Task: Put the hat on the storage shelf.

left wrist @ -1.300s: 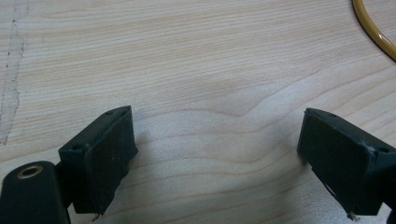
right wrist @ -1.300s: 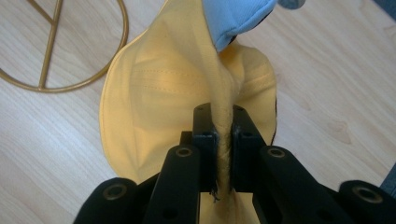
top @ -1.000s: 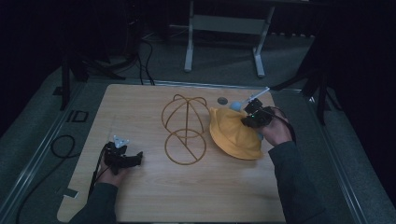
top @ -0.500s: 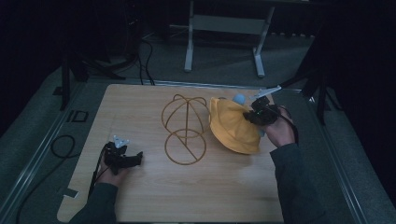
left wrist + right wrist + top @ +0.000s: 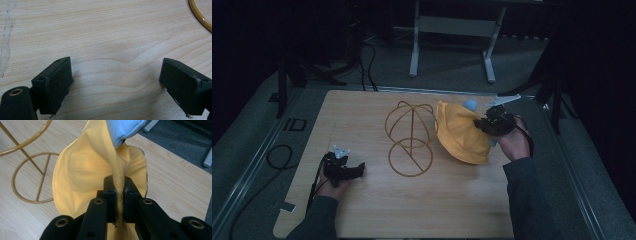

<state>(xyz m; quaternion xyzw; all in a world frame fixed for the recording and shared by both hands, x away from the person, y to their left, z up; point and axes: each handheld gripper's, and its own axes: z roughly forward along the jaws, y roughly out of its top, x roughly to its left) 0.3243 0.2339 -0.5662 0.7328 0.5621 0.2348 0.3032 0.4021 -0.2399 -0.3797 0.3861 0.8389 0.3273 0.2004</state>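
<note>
A yellow hat [image 5: 460,134] with a light blue patch at its top hangs tilted just right of a gold wire hat stand [image 5: 410,136] in the middle of the table. My right gripper [image 5: 484,124] is shut on the hat's rim. In the right gripper view the yellow hat [image 5: 97,167] has a fold of cloth pinched between the black pads [image 5: 110,195], with the hat stand [image 5: 30,167] to the left. My left gripper [image 5: 359,171] rests on the table near the front left, open with nothing between its jaws. Bare wood lies between the left gripper's [image 5: 116,85] pads [image 5: 58,85].
The wooden table [image 5: 362,210] has dark carpet around it. A cable loop [image 5: 279,155] lies off the table's left edge. A metal frame with two legs [image 5: 452,45] stands behind the table. The round base of the stand [image 5: 200,15] shows at the far right of the left gripper view.
The right gripper has lifted the hat's rim and shifted it a little toward the stand, so the hat stands more upright. The left gripper has not moved.
</note>
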